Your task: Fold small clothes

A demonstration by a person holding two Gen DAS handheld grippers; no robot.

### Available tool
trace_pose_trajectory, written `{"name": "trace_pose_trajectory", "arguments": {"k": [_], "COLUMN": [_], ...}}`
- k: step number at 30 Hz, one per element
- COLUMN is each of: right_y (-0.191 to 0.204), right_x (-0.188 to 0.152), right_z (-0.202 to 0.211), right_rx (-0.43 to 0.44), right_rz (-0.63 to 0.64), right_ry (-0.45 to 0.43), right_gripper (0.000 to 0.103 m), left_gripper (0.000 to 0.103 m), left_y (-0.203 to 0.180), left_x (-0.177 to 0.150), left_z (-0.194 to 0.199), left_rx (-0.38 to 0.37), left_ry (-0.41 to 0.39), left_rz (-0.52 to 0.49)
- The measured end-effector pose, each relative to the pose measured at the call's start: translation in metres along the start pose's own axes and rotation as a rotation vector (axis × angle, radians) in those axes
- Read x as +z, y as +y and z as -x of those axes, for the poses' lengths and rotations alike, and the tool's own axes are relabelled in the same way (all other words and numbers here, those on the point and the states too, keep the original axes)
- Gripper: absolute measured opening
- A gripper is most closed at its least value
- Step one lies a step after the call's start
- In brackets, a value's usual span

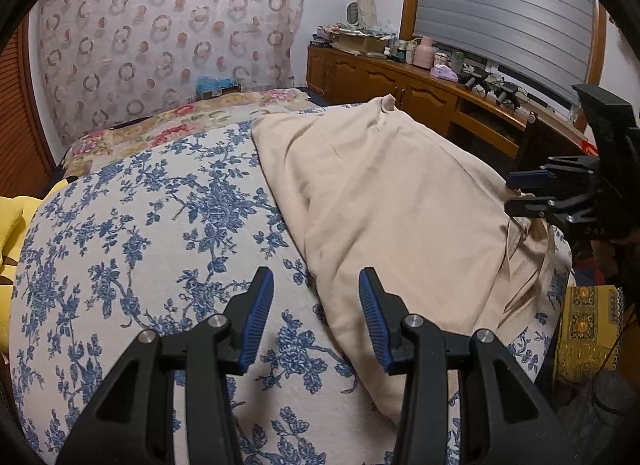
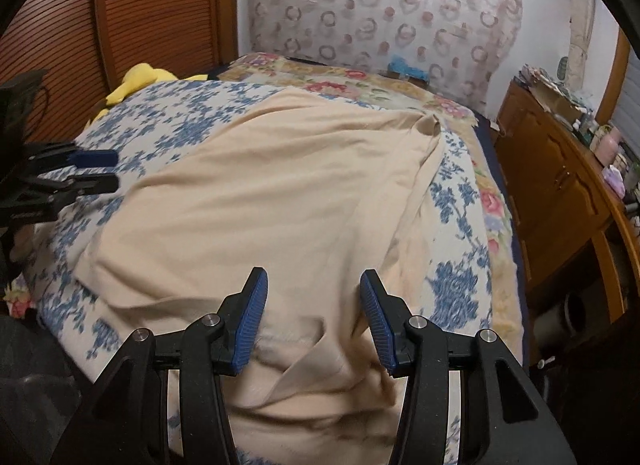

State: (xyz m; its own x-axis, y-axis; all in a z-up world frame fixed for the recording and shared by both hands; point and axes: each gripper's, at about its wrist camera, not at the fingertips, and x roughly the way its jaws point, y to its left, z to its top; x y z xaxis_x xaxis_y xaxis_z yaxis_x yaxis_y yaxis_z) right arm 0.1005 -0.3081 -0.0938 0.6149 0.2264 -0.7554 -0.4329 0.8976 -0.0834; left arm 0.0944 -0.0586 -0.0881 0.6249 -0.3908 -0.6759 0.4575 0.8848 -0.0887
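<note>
A beige cotton garment lies spread on the blue-flowered bedspread. The right gripper hangs spread just above its near edge; the left gripper, jaws apart and empty, hovers beside its left edge.

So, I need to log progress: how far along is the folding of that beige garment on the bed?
Early. The beige garment lies spread on the floral bedspread, rumpled, with no tidy fold visible. In hand: nothing; the left gripper and right gripper both stand open, empty, over its edges. Left: grasping and all folds.
</note>
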Motion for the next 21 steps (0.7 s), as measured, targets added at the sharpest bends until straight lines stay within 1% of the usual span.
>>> {"name": "trace_pose_trajectory", "arguments": {"k": [4,9,11,12,14,15,16,21], "right_y": [0.0,-0.001,0.0,0.0,-0.001,-0.001,-0.002,-0.01], "right_x": [-0.01,-0.022,-0.026,-0.029,-0.033,-0.034,-0.036,-0.048], "right_z": [0.001,0.008,0.011,0.011,0.012,0.013,0.015,0.041], "right_rx": [0.009,0.029,0.04,0.042,0.05,0.047,0.046,0.029], "right_rz": [-0.011,-0.017,-0.012,-0.009,-0.009,-0.009,-0.012,-0.019], "right_ry": [0.015,0.019,0.021,0.022,0.027,0.025,0.021,-0.011], "right_gripper": [0.049,0.037,0.024,0.023,0.007,0.007,0.005,0.001], "left_gripper": [0.043,0.043,0.043,0.043,0.043,0.043,0.043,0.043], "left_y": [-0.003,-0.004,-0.004,-0.005,-0.005,-0.005,-0.006,-0.007], "left_x": [-0.002,-0.005,-0.007,-0.008,-0.009,-0.009,-0.01,-0.013], "left_z": [-0.003,-0.006,-0.007,-0.007,-0.008,-0.008,-0.009,-0.008], "left_rx": [-0.006,-0.012,-0.014,-0.016,-0.021,-0.023,-0.023,-0.029], "left_ry": [0.019,0.039,0.048,0.05,0.057,0.061,0.065,0.072], "left_rz": [-0.007,-0.005,-0.005,-0.004,-0.002,-0.003,-0.004,-0.007]}}
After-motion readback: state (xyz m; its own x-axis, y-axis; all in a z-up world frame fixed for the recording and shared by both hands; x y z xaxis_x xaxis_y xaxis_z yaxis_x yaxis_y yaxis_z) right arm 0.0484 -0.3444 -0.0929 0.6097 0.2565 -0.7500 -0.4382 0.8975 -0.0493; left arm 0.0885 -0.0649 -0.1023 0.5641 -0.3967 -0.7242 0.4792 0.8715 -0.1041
